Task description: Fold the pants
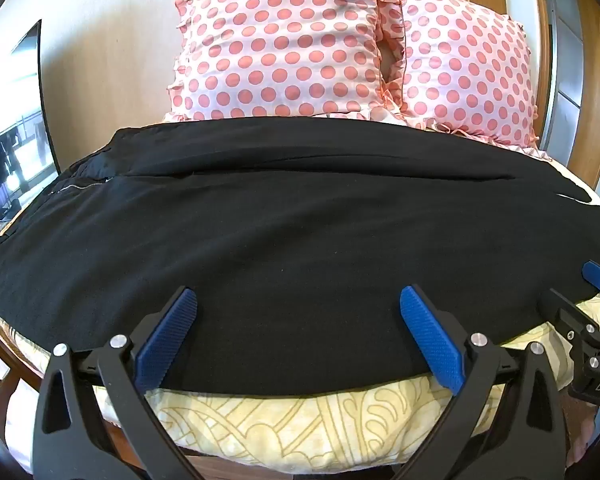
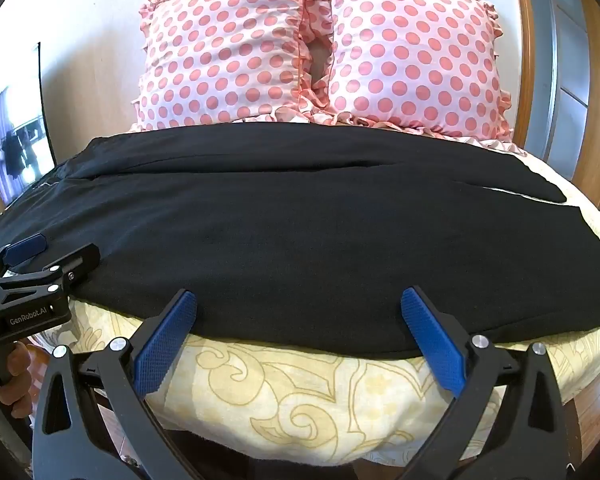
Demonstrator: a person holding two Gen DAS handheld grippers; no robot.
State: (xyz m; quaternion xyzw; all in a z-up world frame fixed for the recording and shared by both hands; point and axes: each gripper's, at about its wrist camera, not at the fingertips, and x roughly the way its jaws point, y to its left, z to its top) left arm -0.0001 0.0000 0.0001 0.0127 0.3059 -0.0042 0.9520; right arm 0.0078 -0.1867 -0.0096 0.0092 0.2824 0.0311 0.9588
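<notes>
Black pants (image 1: 284, 224) lie flat across the bed, waist with zipper at the left, leg ends at the right; they also show in the right wrist view (image 2: 300, 232). One leg lies behind the other, with a long seam line between them. My left gripper (image 1: 298, 300) is open, its blue pads over the near edge of the pants, holding nothing. My right gripper (image 2: 298, 300) is open at the near edge, further right, empty. Each gripper shows at the side of the other's view: the right one (image 1: 596, 280) and the left one (image 2: 40, 252).
The bed has a cream patterned cover (image 1: 284, 420) hanging over its near edge. Two pink polka-dot pillows (image 2: 228, 52) (image 2: 416, 56) stand against the wall behind the pants. A dark screen (image 1: 12, 120) is at the far left, a wooden door frame (image 2: 596, 80) at the right.
</notes>
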